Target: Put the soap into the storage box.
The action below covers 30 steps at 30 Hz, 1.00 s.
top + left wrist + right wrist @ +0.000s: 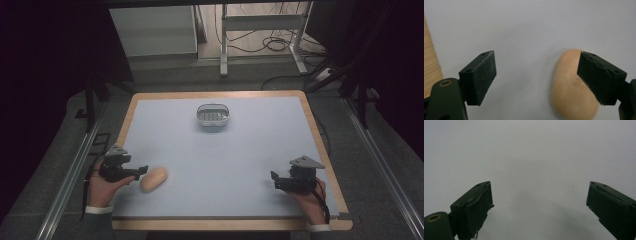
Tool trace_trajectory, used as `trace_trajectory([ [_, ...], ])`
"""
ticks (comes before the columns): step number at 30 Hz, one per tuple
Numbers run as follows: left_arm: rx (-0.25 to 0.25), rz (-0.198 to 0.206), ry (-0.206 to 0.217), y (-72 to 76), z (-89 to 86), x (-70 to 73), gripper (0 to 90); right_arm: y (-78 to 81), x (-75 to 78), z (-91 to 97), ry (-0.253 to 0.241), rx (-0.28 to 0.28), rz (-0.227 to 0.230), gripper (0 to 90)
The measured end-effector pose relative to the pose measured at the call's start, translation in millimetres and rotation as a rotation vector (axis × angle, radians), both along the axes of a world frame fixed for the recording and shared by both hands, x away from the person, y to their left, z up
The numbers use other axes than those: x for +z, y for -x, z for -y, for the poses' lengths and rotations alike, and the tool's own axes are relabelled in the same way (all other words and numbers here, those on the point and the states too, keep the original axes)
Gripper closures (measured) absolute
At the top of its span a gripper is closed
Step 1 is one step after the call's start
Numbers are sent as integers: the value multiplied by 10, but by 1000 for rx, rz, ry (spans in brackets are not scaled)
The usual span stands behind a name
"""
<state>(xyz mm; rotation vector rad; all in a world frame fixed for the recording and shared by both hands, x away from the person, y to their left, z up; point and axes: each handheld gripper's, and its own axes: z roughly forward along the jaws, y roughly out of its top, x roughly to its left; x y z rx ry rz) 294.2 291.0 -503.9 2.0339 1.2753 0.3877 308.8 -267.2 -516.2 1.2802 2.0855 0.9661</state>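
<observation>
1. Container: small, white, rounded-rectangle tub with a handle across the top, on the far middle of the surface, well ahead of both tongs and roughly between them. Inside looks pale and ridged; contents too small to tell.
2. Surface: pale blue-grey matte sheet with a light wood border showing at the edges; the wood grain shows at the left edge of the left gripper view.
3. Bread roll: tan, smooth, oblong, lying on the surface just beside the left tongs' tips, on their inner side. In the left gripper view the roll sits partly behind the right-hand jaw, not between the two jaws.
4. Left tongs: held in the left hand at the near left of the surface, jaws wide apart, holding nothing. Black jaws with flat, grainy pads.
5. Right tongs: held in the right hand at the near right, well apart from the roll. Jaws wide apart over bare surface, holding nothing. Grey three-cornered plate on top.
6. Room: dark. Grey floor beyond the surface, white metal frame legs, loose black cables, a white panel at the back. Metal rails run along both sides.
</observation>
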Motion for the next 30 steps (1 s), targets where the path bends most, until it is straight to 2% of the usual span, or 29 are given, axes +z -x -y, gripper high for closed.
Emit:
trace_trajectory([
  [1, -28, 6, -18, 44, 49, 83, 160, 17, 15, -1, -4, -1, 8, 67],
  [3, -37, 11, -26, 71, 83, 143, 160, 25, 19, 6, -20, 4, 8, 66],
  [5, -52, 3, -37, 83, 116, 168, 161, 26, 11, 11, -40, 10, -1, 66],
  [9, -73, -20, -56, 79, 183, 199, 167, 29, 8, 14, -36, 22, -1, 66],
  [13, -124, -32, -96, 93, 298, 256, 173, 53, 43, 32, -42, 25, 7, 67],
  [14, -124, -32, -96, 93, 298, 256, 173, 58, 48, 38, -40, 23, 11, 67],
  [18, -165, -83, -109, 83, 354, 177, 175, 72, 58, 58, -38, 19, 13, 67],
  [20, -167, -79, -114, 86, 359, 166, 185, 74, 56, 61, -39, 16, 13, 67],
  [23, -199, -83, -108, 100, 398, 133, 183, 77, 46, 66, -34, 13, 8, 67],
  [28, -217, -112, -130, 64, 433, 75, 181, 80, 38, 60, -29, 15, 5, 67],
  [30, -230, -137, -154, 36, 474, 18, 181, 80, 40, 61, -31, 14, 5, 67],
])
